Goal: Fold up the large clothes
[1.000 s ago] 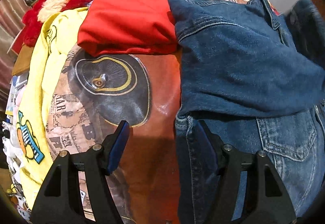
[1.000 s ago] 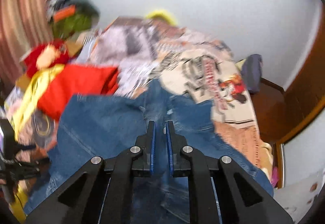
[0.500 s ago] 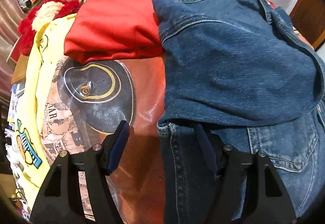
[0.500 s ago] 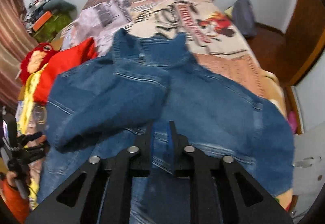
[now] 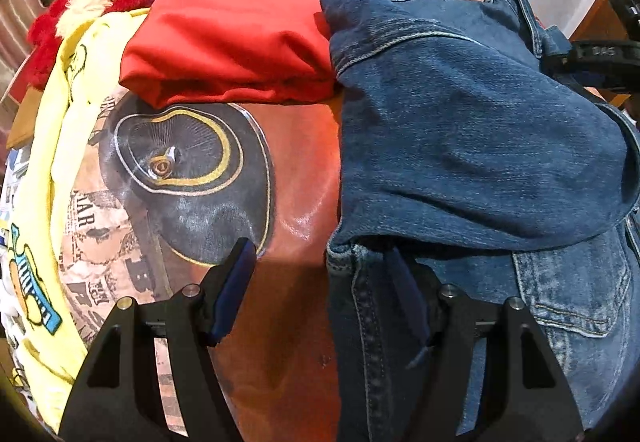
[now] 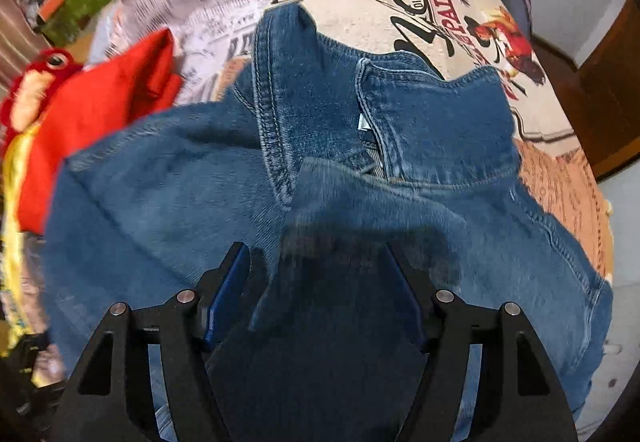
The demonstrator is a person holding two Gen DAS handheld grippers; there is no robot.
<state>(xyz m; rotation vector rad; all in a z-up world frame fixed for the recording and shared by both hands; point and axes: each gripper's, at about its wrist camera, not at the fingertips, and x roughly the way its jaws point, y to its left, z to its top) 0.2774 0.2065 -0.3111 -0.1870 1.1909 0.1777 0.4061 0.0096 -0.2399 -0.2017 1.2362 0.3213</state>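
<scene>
Right tool (image 6: 320, 306), its jaws just opened, is being held apart over the denim jacket (image 6: 360, 201); left tool (image 5: 324, 282) is being kept open astride the jacket's edge on the bed (image 5: 296, 201).

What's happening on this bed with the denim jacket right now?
A person with a gripper in each hand is folding a denim jacket on a bed's printed bedspread. One sleeve is already folded across the body. The right gripper has just been opening, its jaws apart above the denim. The left gripper is open, straddling the jacket's edge. A folded red garment lies beside it.
</scene>
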